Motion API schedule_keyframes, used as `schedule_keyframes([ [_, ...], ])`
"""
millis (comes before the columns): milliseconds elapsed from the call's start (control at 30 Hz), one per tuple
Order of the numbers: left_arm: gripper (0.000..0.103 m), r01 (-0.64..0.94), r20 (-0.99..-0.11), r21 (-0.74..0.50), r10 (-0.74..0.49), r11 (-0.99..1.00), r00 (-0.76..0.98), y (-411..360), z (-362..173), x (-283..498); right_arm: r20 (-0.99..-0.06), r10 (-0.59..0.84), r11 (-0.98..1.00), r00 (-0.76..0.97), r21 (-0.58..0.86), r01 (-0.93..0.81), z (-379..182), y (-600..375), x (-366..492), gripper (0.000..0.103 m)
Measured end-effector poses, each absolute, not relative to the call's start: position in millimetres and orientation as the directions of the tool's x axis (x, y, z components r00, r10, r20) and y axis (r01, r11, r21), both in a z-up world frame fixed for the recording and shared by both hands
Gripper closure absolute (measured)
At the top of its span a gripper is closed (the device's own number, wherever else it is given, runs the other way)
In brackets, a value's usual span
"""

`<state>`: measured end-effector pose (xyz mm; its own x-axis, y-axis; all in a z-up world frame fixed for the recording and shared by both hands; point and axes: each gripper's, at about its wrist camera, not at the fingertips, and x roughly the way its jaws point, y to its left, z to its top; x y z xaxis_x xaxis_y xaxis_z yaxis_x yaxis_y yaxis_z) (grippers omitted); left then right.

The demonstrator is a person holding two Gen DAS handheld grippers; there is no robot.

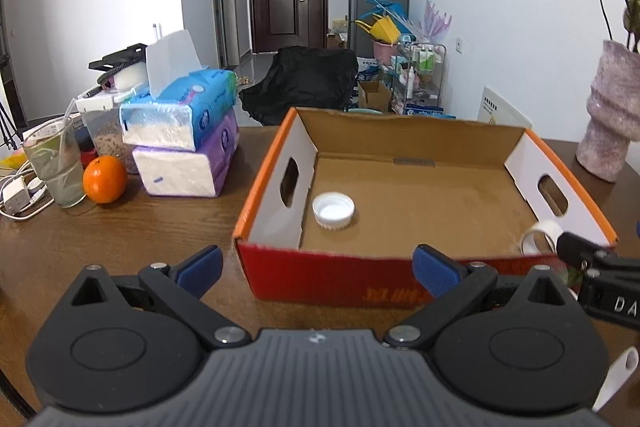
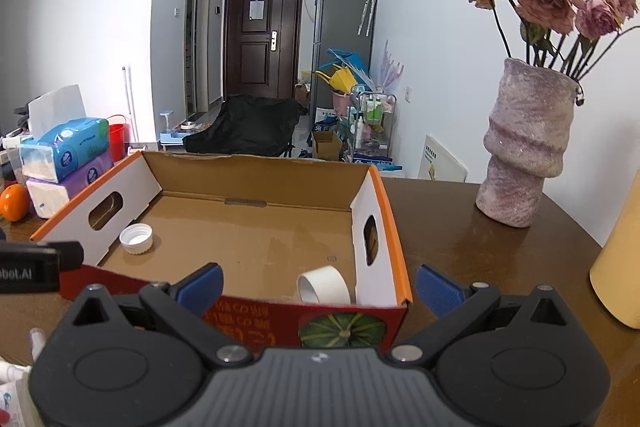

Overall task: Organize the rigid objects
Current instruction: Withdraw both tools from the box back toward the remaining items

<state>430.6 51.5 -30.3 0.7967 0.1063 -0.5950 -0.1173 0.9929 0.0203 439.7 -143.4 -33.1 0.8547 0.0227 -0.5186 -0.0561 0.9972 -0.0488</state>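
An open cardboard box (image 1: 472, 135) with an orange rim and red front stands on the brown table; it also shows in the right wrist view (image 2: 256, 167). Inside lie a white bottle cap (image 1: 333, 210) (image 2: 136, 238) near the left wall and a white tape roll (image 1: 540, 235) (image 2: 323, 285) in the front right corner. My left gripper (image 1: 318, 269) is open and empty before the box's front wall. My right gripper (image 2: 320, 287) is open and empty, just in front of and above the tape roll. The right gripper also shows in the left wrist view (image 1: 600, 263).
Two stacked tissue packs (image 1: 184, 139), an orange (image 1: 105, 179), a glass with a straw (image 1: 54, 163) and chargers sit left of the box. A pink vase with dried roses (image 2: 524, 147) stands right of it, and a yellow cylinder (image 2: 620, 267) at the far right.
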Motion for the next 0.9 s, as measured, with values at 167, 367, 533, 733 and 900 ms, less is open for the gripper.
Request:
schedule_keyframes([
  [167,0.000,-0.114,-0.592,0.023,0.106,0.993,0.799,51,-36,422,-0.528,0.014,0.998,0.849,-0.042,-0.043,-37,-148,432,0.000],
  [367,0.000,-0.116,-0.616,0.005,0.094,0.993,0.782,53,-45,415,-0.542,-0.001,0.999,0.840,-0.030,-0.017,-42,-155,424,0.000],
  [533,0.000,-0.112,-0.621,0.003,0.090,0.994,0.779,54,-48,406,-0.548,-0.006,1.000,0.837,-0.027,-0.010,-44,-157,416,0.000],
  [733,0.000,-0.108,-0.643,0.004,0.085,0.994,0.761,57,-55,393,-0.554,-0.007,1.000,0.833,-0.024,-0.008,-45,-159,405,0.000],
  [900,0.000,-0.104,-0.685,0.024,0.092,0.994,0.723,60,-70,384,-0.554,-0.002,1.000,0.833,-0.016,-0.008,-45,-161,394,0.000],
])
